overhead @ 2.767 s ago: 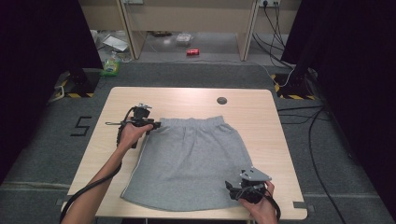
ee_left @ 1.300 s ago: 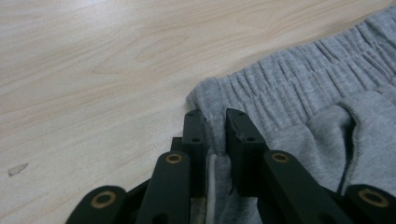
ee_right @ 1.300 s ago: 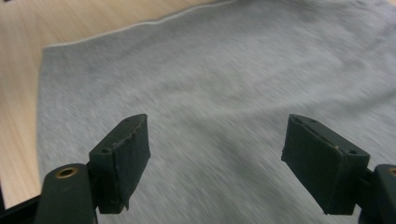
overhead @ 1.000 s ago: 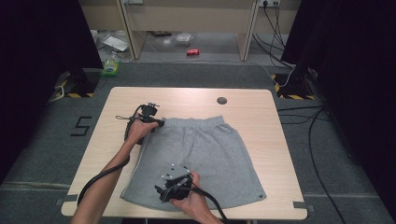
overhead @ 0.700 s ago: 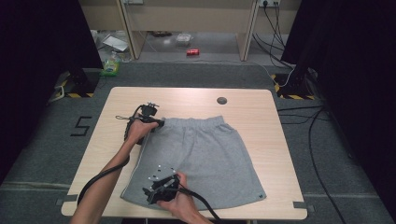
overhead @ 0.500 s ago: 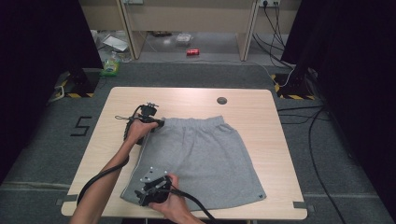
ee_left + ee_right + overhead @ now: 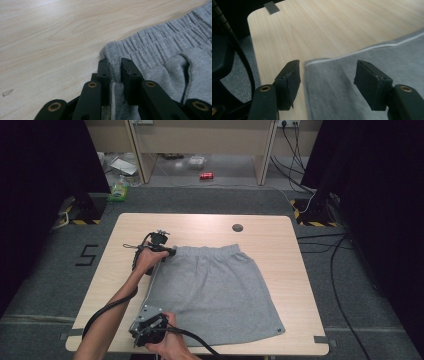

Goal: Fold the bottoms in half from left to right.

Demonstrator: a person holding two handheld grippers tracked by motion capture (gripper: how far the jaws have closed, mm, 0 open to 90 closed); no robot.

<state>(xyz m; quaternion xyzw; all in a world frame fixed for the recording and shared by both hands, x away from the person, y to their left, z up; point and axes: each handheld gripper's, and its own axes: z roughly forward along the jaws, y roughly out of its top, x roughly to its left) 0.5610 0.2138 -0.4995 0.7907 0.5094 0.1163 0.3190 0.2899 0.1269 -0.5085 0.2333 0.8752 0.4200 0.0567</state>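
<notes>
A: At the near edge of the table (image 7: 210, 227), what do you log?

B: Right gripper (image 7: 148, 329), held in a hand, sits over the near-left corner of the grey skirt (image 7: 215, 292). From the right gripper view its jaws stand wide apart, one over bare wood, the other over cloth, with the hem corner (image 7: 308, 63) between them. Nothing gripped.

A: Lie of the garment?

B: Flat on the table, slightly left of centre. Long axis runs near to far: wide hem toward the person, elastic waistband (image 7: 207, 251) at the far end. Axis leans a little, the hem's right corner reaching furthest right. A white seam line runs along the left edge.

A: Farther out?

B: Left gripper (image 7: 167, 252) at the far-left waistband corner. In the left gripper view the jaws are nearly together, pinching the gathered waistband corner (image 7: 115, 65) with the white seam between them.

A: Beyond the cloth?

B: Dark round grommet (image 7: 237, 227) in the tabletop near the far edge, apart from the skirt. Past the table, grey floor with cables at right.
</notes>
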